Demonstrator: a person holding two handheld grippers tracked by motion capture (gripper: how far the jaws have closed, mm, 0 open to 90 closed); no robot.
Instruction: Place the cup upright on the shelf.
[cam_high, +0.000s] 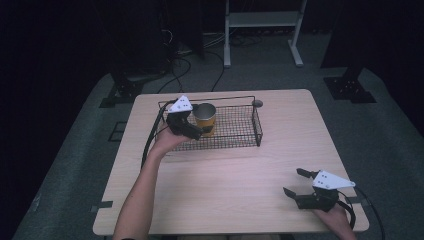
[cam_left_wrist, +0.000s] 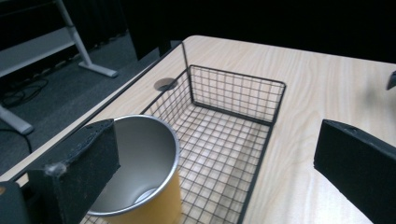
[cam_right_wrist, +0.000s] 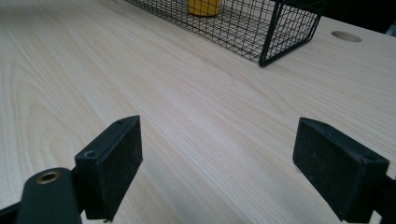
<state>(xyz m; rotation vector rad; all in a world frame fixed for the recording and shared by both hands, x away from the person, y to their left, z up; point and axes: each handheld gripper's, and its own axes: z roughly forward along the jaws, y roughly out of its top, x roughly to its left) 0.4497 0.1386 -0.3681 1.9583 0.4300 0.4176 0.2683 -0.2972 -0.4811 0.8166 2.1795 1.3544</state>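
High view: my left gripper (cam_high: 199, 131) is at the left end of the black wire basket (cam_high: 240, 134), which sits on the far half of the light wood table (cam_high: 225, 175). A yellow metal cup (cam_high: 204, 118) stands upright inside the basket's left end. The gripper's jaws come up against the cup's near side; from here I can't tell contact. Grey three-cornered plate on top, cable trailing off the table's left side. My right gripper (cam_high: 295, 182) is low over the near right corner of the table, jaws spread, nothing between them, well apart from the basket. A round cable hole (cam_high: 257, 103) is in the table just past the basket's far right corner.

Left gripper view: jaws wide apart, clamping nothing. The cup (cam_left_wrist: 144, 172) is by the left jaw, open mouth up, steel inside, yellow outside, partly behind that jaw. The right jaw is out over bare table beyond the basket's (cam_left_wrist: 233, 135) rim. The rest of the basket floor is bare mesh. Cable hole (cam_left_wrist: 165, 84) beside the far basket corner.

Right gripper view: jaws apart with bare wood between them. Basket (cam_right_wrist: 261, 28) farther off across the table, yellow cup bottom (cam_right_wrist: 203, 7) inside it, cable hole (cam_right_wrist: 346, 36) to its right
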